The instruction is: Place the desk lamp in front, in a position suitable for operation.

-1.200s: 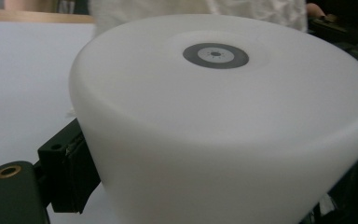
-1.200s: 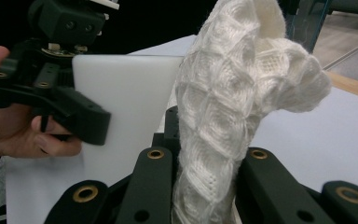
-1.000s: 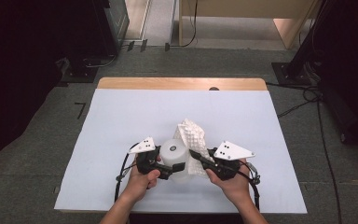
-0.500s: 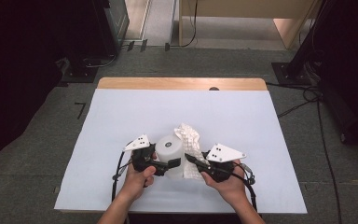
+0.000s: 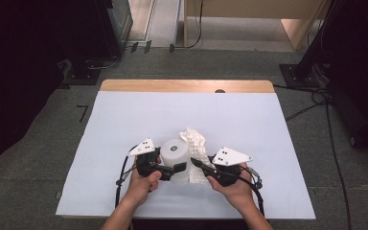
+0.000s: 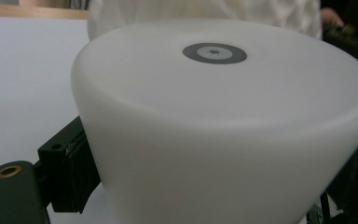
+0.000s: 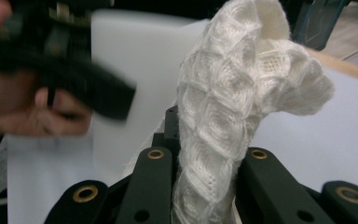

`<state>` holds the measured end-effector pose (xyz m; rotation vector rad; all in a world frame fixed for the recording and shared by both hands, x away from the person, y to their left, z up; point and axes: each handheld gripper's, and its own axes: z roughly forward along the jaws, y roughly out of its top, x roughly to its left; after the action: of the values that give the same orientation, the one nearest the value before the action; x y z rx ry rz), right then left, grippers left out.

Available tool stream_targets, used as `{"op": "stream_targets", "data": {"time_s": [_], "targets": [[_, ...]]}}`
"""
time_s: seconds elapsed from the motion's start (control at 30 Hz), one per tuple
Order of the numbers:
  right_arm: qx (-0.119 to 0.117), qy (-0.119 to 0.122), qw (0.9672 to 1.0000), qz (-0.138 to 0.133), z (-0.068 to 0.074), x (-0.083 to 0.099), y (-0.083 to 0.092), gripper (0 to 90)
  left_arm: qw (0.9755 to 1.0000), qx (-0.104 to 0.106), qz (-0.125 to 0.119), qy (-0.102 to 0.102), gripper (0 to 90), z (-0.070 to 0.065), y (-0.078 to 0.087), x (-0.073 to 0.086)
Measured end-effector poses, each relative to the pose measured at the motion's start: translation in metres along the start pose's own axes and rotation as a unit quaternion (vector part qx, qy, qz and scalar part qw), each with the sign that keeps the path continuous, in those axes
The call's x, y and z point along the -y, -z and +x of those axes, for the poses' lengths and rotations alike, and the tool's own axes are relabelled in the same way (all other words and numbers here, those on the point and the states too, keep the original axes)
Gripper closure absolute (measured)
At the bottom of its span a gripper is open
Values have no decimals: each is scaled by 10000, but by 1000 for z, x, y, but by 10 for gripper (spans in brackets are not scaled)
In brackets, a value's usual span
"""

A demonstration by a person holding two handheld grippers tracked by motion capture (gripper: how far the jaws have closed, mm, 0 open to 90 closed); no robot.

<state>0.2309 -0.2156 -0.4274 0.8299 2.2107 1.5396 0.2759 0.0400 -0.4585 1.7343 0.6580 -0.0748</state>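
The left gripper point(image 5: 172, 168) has its fingers point(image 6: 67, 172) spread wide around the white cup point(image 5: 176, 154), clamping its walls; the cup stands upside down, a grey ringed mark on its upturned base, smooth and milky. Across from it, the right gripper point(image 5: 197, 165) pinches the white cloth point(image 5: 196, 146) tight, fingers point(image 7: 151, 182) nearly together with the fabric bunched upward between them. That cloth is quilted in a diamond weave, soft and thick, touching the cup's right side, just ahead of the right fingers. This looks like the wiping step: cup steadied, cloth brought against it. Next, likely, the cloth gets rubbed along the wall while the left grip holds firm above the white desk point(image 5: 124, 124).
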Motion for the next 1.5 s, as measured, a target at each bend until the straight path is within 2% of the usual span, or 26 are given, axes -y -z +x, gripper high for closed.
{"op": "stream_targets", "data": {"time_s": [0.07,0.13,0.2,0.3,0.4,0.53,0.6,0.7,0.77,0.8,0.83,0.87,0.9,0.93,0.97,1.0,1.03,1.1,1.13,1.17,1.2,1.3,1.33,1.4,1.43,1.5], "targets": [[30,-21,9999,-109,-1,-3,4,796,10000,25,21,-30,81,-1,-1,0],[14,-45,10000,-33,-2,1,3,797,10000,-16,-35,14,81,1,1,-1],[-39,-87,9998,168,-2,8,-3,797,9999,-68,-132,62,81,4,7,-3],[-69,7,9987,511,-1,18,-13,797,9994,-107,-290,168,81,9,14,-5],[-26,0,9991,418,0,14,-13,797,9997,-128,-205,90,81,6,10,-4],[60,-100,9999,55,-3,4,-4,797,10000,-71,-26,1,81,-1,0,1],[77,-156,9998,-12,-4,3,-1,797,10000,-86,4,-31,81,-1,-1,0],[12,-235,9995,203,-5,11,-7,798,9999,-154,-69,12,81,3,4,-2],[-22,-138,9990,417,-4,15,-12,797,9997,-205,-166,14,81,4,9,-4],[17,-85,9988,486,-3,16,-13,797,9993,-301,-190,-62,81,4,11,-6],[65,-66,9988,491,-3,16,-12,797,9983,-508,-188,-222,81,3,12,-6],[94,-105,9989,442,-6,14,-9,797,9961,-747,-157,-450,81,1,13,-7],[147,-162,9991,363,-8,13,-6,797,9923,-1010,-88,-715,81,-1,13,-6],[226,-190,9992,285,-12,11,-2,797,9862,-1321,-10,-995,81,-3,11,-5],[311,-245,9990,209,-16,10,3,797,9785,-1638,75,-1253,80,-4,9,-2],[389,-297,9987,149,-20,9,7,797,9720,-1834,170,-1458,80,-4,6,1],[470,-346,9983,91,-23,8,11,797,9684,-1917,218,-1581,80,-3,3,4],[590,-440,9973,31,-29,9,16,797,9634,-2081,258,-1667,80,0,-2,9],[624,-458,9970,8,-30,10,17,797,9626,-2128,251,-1656,79,2,-4,10],[638,-465,9969,31,-32,11,17,797,9644,-2090,208,-1606,79,3,-4,11],[646,-471,9968,51,-33,12,17,797,9650,-2079,216,-1586,80,4,-3,11],[644,-482,9967,90,-34,15,17,796,9614,-2217,174,-1618,78,4,-1,12],[633,-494,9967,112,-34,15,16,797,9604,-2324,124,-1535,71,4,0,13],[633,-482,9967,133,-34,17,16,797,9624,-2365,102,-1332,1,2,0,14],[635,-476,9968,134,-34,17,16,797,9619,-2415,30,-1279,1,0,1,16],[619,-462,9969,155,-33,16,16,797,9570,-2654,-71,-1166,1,-7,0,20]]}}
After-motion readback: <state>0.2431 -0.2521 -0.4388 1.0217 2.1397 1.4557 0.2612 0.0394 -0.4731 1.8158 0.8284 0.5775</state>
